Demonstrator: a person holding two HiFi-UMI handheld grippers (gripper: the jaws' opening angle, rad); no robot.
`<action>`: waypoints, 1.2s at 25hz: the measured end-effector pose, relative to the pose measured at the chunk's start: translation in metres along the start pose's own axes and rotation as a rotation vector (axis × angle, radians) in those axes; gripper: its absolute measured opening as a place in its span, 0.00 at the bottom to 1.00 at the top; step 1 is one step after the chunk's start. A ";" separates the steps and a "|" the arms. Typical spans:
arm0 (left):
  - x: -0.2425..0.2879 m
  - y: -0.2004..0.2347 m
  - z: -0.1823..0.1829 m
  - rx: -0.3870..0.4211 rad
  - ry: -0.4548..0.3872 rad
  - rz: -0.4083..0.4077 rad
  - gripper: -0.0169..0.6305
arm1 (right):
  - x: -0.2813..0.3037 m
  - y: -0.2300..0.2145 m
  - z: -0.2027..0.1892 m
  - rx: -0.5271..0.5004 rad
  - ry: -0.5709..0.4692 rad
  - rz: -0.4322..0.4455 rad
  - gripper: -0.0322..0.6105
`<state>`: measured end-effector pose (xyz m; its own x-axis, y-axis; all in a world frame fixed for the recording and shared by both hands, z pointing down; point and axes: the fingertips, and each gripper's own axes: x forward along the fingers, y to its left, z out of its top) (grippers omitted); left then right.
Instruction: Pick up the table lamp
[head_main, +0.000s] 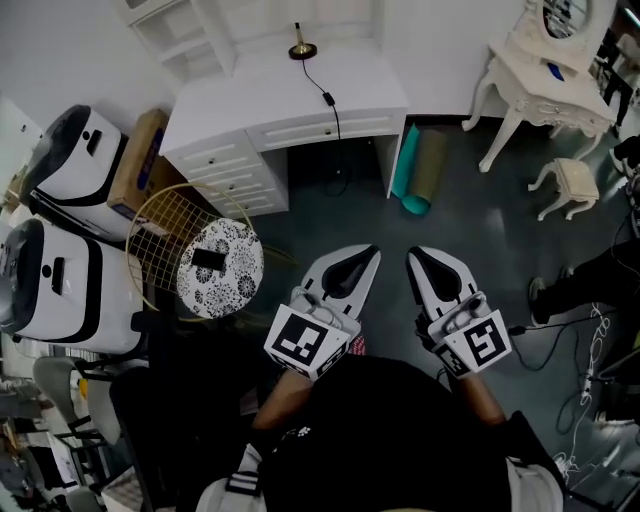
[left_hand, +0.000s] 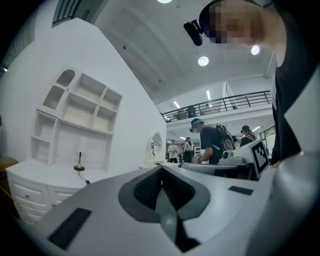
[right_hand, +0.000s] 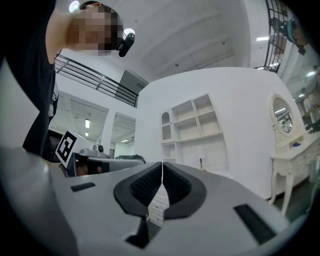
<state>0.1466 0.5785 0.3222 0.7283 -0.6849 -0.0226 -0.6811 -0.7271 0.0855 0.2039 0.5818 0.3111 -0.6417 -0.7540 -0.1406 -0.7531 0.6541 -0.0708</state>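
Two grippers: the left gripper (head_main: 367, 254) and the right gripper (head_main: 415, 256) are hanging side by side over the dark floor (head_main: 470, 230). Both are pointing toward the white desk and are well apart from it.
Left fingers: these are lying pressed together along their dark pads, gripping nothing.
Right fingers: these are meeting likewise, leaving only a hairline seam with nothing in it.
Table lamp: the table lamp (head_main: 301, 47) is standing upright at the back of the tabletop (head_main: 280, 95), just in front of the shelf unit (head_main: 180, 35). From above, its brass foot and thin stem are showing. In the left gripper view it (left_hand: 79, 162) is appearing to the left of the closed fingers, untouched.
Cord: a black cord (head_main: 328, 98) is running from the lamp's foot across the tabletop and dropping over the front edge.
Round stool: a flower-patterned stool (head_main: 225, 280) is sitting left of the left gripper and carrying a small black object (head_main: 208, 258). A gold wire basket (head_main: 150, 230) is standing against it.
Rolled mats: a teal roll (head_main: 405, 160) and an olive roll (head_main: 432, 158) are lying together beside the desk's right end.
Dressing table: a white dressing table (head_main: 545, 95) is standing at the far right, with a small pale footstool (head_main: 570, 180) near it.
Bystanders: several people (left_hand: 207, 142) are standing in the background of the left gripper view.
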 end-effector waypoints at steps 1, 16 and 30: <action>0.006 0.008 0.001 0.001 -0.001 -0.009 0.04 | 0.007 -0.005 -0.001 -0.002 0.001 -0.007 0.07; 0.067 0.114 0.004 0.005 0.021 -0.050 0.04 | 0.119 -0.059 -0.014 0.026 0.006 -0.027 0.08; 0.092 0.213 0.004 -0.024 0.019 -0.040 0.04 | 0.220 -0.077 -0.032 0.027 0.042 0.002 0.08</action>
<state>0.0688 0.3604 0.3345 0.7564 -0.6541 -0.0077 -0.6496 -0.7524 0.1089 0.1164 0.3637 0.3174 -0.6493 -0.7540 -0.0997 -0.7478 0.6568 -0.0972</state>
